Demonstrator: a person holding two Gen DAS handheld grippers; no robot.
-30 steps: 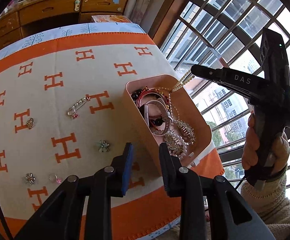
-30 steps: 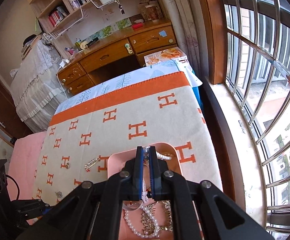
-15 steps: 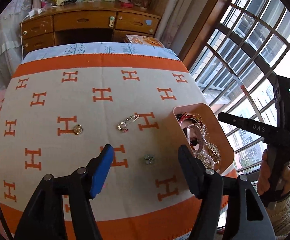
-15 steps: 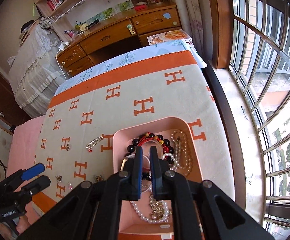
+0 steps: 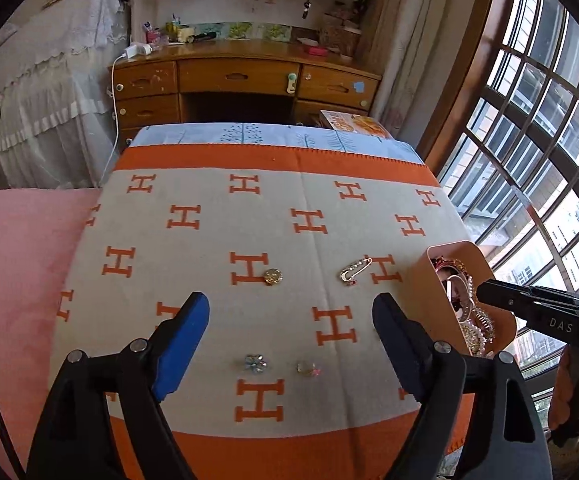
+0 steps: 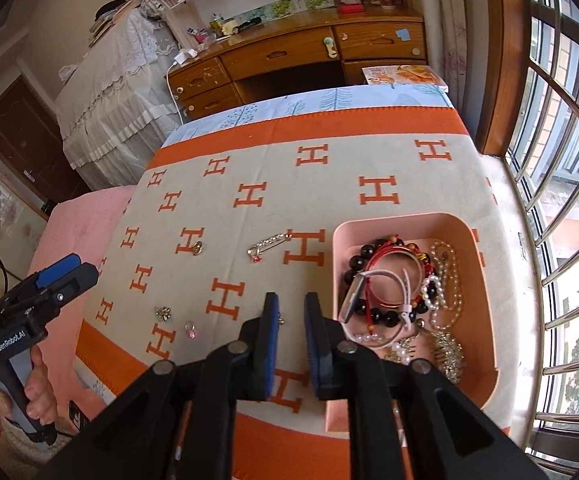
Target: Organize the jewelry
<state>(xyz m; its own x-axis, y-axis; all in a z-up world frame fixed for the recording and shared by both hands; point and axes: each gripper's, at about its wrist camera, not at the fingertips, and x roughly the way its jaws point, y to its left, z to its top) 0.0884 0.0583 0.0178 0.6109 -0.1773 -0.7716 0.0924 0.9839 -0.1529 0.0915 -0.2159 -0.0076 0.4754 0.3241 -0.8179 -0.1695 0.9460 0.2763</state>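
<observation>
The task stands well advanced but incomplete. The pink tray (image 6: 485, 280) sits on the right side of the orange-and-beige blanket (image 6: 329, 200), near the window edge, and already contains a mixed pile: a dark beaded bracelet (image 6: 373, 312), a red bangle (image 6: 393, 252), a white band (image 6: 393, 280), a pearl strand (image 6: 445, 280) and further sparkling pieces at the near end of the tray. Four small items lie loose on the blanket, all apart from the tray and from one another: a jewelled safety-pin brooch (image 5: 354, 269) closest to the tray, a round gold piece (image 5: 273, 277) further left, a pale flower-shaped piece (image 5: 255, 363), and a small ring with a pink stone (image 5: 307, 368) just beside the flower piece. The left gripper (image 5: 291, 328) hovers above the blanket with its fingers spread wide and nothing between them; the flower piece and the ring lie below the gap, nearer the camera. The right gripper (image 6: 291, 344) hangs over the blanket just beside the left wall of the tray, its fingers set to a narrow gap and holding nothing. Judged from this layout, the remaining work consists of transferring the four loose pieces into the tray. The flower piece and the ring appear the likeliest next pickups for the left gripper. These items are small and flat on soft fabric, so a low, precise closure is probably required.
</observation>
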